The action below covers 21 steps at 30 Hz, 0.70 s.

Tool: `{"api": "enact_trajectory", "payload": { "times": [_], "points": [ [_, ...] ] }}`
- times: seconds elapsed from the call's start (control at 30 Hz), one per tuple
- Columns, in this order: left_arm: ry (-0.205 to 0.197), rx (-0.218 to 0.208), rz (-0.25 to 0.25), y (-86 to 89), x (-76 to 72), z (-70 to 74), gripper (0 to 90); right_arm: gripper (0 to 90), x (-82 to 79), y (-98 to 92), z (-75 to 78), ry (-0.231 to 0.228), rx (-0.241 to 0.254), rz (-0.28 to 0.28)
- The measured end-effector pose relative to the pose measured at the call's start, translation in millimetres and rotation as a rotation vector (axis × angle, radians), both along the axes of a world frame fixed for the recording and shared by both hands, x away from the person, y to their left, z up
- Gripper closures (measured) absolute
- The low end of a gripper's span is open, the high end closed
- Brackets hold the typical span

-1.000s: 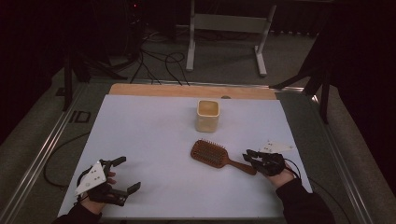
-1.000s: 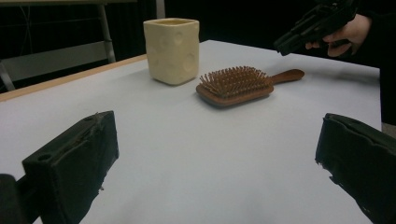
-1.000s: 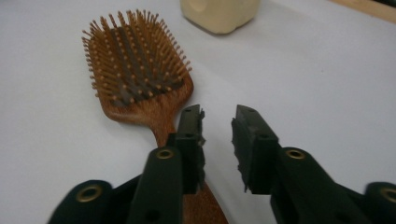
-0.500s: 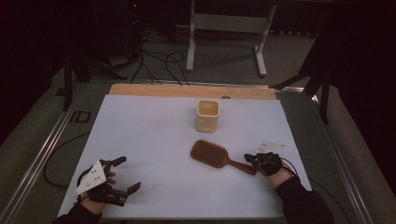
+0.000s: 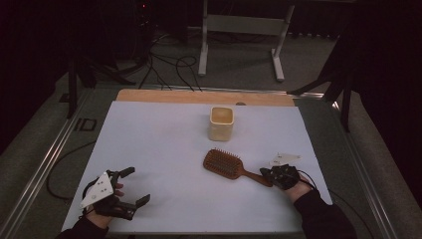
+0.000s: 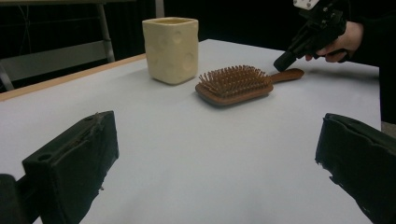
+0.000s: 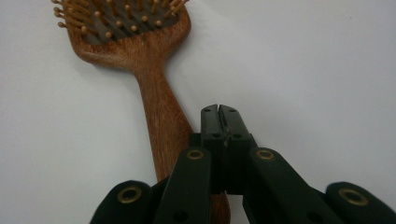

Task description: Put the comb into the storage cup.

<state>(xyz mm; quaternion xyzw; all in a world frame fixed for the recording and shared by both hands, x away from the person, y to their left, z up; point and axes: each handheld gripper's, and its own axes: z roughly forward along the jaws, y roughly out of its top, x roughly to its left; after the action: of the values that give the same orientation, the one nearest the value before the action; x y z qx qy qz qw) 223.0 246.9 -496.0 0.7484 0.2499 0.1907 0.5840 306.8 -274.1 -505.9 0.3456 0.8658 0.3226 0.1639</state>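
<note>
A wooden hairbrush (image 5: 224, 163) (image 6: 236, 84) (image 7: 154, 84) lies bristles up on the white table, its handle pointing right toward my right gripper (image 5: 266, 174) (image 6: 284, 60) (image 7: 219, 112). That gripper is shut, its pads pressed together with nothing between them. It sits just over the end of the handle, which runs under its left side. A cream square cup (image 5: 221, 123) (image 6: 171, 49) stands upright behind the brush. My left gripper (image 5: 134, 186) (image 6: 215, 177) rests open at the near left corner, empty and aimed at the brush and cup.
The white table top (image 5: 164, 149) has a wooden strip (image 5: 199, 97) along its far edge and metal rails on both sides. A metal stand (image 5: 239, 30) and cables (image 5: 169, 64) sit on the floor beyond the table.
My right gripper's jaws have come together at the end of the brush handle. The brush, the cup and my left gripper have not moved.
</note>
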Motion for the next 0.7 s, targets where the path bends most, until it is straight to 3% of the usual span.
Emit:
{"api": "enact_trajectory", "payload": {
  "times": [0.7],
  "points": [
    [-0.002,0.002,0.001,-0.3,-0.2,0.3,0.0,90.0,-19.2,14.7,-0.7,0.036,0.011,0.056]
  ]
}}
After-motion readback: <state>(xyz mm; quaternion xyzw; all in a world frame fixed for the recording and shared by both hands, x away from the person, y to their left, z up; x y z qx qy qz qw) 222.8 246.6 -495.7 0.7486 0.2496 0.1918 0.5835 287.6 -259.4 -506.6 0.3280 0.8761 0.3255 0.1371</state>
